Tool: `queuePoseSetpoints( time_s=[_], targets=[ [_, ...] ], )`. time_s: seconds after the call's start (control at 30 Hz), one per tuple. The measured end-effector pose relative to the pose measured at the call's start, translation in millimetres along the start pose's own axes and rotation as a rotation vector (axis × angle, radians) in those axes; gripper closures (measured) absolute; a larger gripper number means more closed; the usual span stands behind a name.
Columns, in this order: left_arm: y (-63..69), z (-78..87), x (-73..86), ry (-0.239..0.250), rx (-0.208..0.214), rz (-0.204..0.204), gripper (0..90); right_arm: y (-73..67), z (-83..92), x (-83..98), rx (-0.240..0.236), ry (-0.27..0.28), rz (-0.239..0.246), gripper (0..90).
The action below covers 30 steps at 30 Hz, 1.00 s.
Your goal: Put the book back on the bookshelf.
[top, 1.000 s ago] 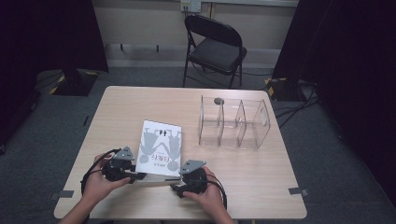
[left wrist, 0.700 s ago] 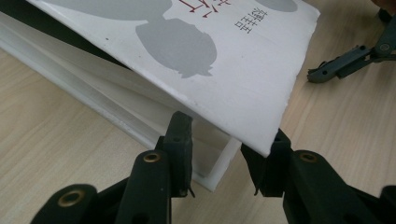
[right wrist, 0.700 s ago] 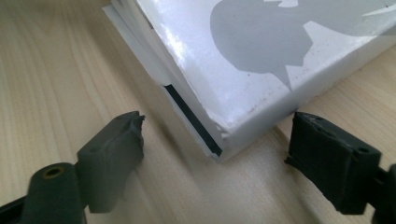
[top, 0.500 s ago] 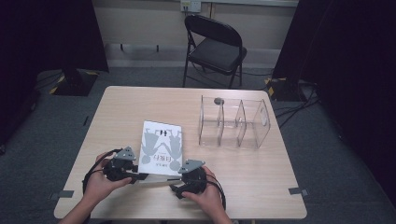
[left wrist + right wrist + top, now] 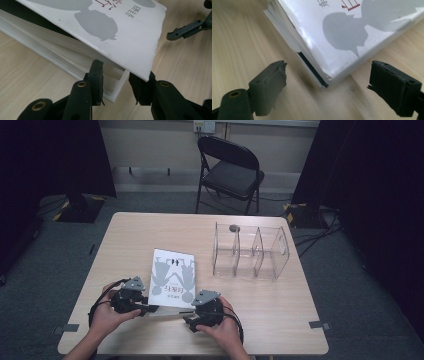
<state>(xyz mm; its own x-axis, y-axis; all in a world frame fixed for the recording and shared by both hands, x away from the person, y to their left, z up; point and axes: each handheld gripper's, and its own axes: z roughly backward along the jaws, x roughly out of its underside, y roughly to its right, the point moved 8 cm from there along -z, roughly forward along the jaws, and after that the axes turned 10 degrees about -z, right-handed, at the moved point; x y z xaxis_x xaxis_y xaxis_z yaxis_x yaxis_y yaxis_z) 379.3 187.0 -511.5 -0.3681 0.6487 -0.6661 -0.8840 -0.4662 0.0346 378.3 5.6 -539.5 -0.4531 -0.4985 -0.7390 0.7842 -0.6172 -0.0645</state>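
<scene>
The white book [image 5: 172,279] lies on the wooden table [image 5: 125,240], near its front edge, between the two hands. The left gripper [image 5: 120,87] pinches the book's near corner, one jaw under the lifted cover and one outside it. The right gripper [image 5: 327,82] has just been opening; its jaws stand spread on either side of the other corner without touching it. A clear divided rack [image 5: 250,251] stands well apart to the right.

Right hand-held gripper [image 5: 327,82] jaws just opened wider.
</scene>
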Motion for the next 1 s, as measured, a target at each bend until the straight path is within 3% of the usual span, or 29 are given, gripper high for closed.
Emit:
queuePoseSetpoints(
  time_s=[0.53,1.0],
  targets=[
    [1.6,1.1,-8.3,-0.003,0.026,-0.002,64.9,-11.7,2.8,-28.2,0.037,0.047,0.037,13.0],
    [3.4,0.4,-12.8,-0.004,0.035,-0.004,65.6,-19.2,-10.9,-41.6,0.033,0.050,0.071,12.9]
  ],
)
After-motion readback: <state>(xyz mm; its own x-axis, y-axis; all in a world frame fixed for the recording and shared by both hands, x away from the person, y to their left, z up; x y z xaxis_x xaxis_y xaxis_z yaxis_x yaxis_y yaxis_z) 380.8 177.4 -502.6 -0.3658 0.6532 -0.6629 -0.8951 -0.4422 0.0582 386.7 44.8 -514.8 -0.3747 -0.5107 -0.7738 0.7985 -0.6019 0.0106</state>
